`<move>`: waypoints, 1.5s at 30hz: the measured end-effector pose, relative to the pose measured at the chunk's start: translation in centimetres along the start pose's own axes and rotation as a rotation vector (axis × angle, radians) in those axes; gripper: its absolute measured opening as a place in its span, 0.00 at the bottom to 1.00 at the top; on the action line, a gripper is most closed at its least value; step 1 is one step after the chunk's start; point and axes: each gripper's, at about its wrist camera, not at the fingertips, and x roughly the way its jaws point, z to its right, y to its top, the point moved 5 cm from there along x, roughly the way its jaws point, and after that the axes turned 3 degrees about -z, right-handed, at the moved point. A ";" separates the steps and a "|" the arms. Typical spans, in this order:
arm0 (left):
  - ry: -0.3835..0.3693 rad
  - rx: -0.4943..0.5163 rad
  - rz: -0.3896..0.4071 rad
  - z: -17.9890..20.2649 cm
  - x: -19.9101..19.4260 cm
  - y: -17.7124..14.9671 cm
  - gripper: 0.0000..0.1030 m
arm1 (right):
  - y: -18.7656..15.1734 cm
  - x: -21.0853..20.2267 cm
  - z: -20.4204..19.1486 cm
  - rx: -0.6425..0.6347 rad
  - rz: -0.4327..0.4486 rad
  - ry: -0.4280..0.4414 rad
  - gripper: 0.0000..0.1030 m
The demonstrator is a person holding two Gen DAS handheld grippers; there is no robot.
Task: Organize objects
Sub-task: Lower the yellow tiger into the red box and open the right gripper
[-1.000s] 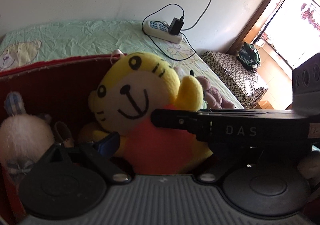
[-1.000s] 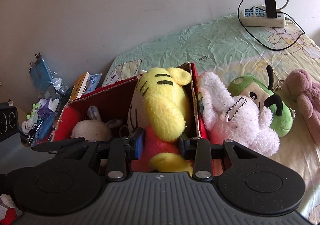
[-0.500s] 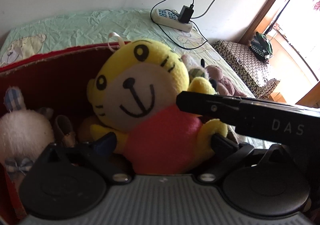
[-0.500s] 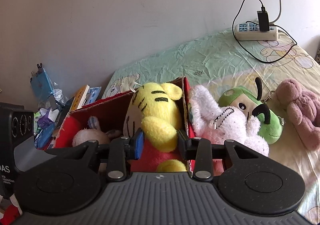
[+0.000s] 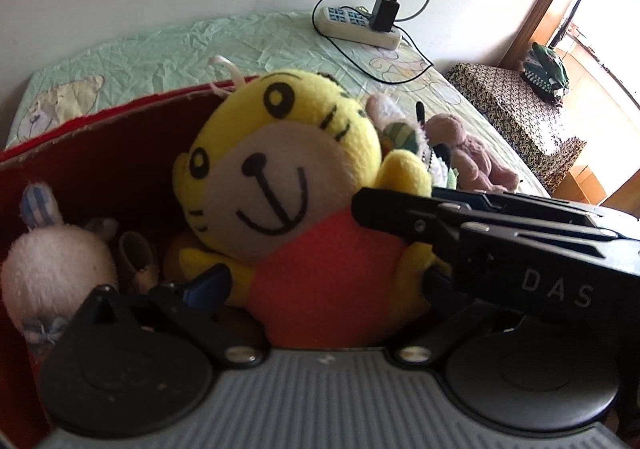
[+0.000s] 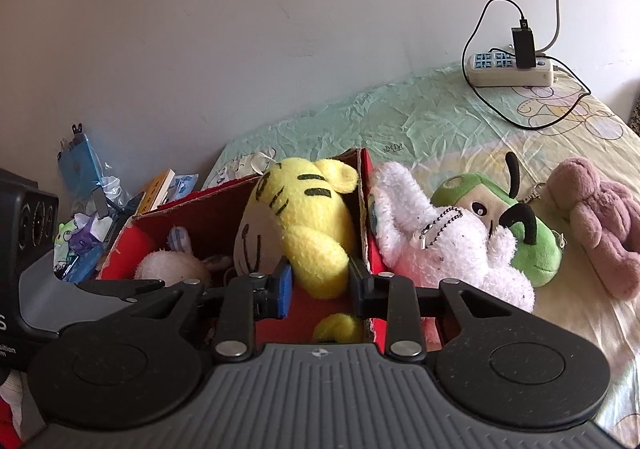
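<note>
A yellow tiger plush (image 5: 288,185) in an orange shirt sits upright in the red box (image 5: 100,153), leaning on its right wall. My left gripper (image 5: 324,283) is open at its widest, one finger on each side of the tiger's body. My right gripper (image 6: 320,277) reaches in from the box's right side. Its jaws are closing, and the pads press on the tiger's yellow arm (image 6: 316,261). The same gripper crosses the left wrist view as a black bar (image 5: 480,233). A white fluffy plush (image 5: 52,273) lies in the box's left end.
On the bed sheet right of the box lie a white plush (image 6: 448,249), a green plush (image 6: 500,217) and a mauve plush (image 6: 592,221). A power strip (image 6: 512,69) with a charger and cable sits by the wall. Books and clutter (image 6: 92,225) are piled left of the box.
The right jaws have narrowed from around the tiger's body onto its arm. The left jaws have spread wider, and the tiger sits lower in the box.
</note>
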 end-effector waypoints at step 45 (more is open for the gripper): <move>0.355 -0.047 0.033 4.4 -3.8 -1.3 0.99 | -0.1 -3.2 1.7 -0.035 -0.053 0.189 0.30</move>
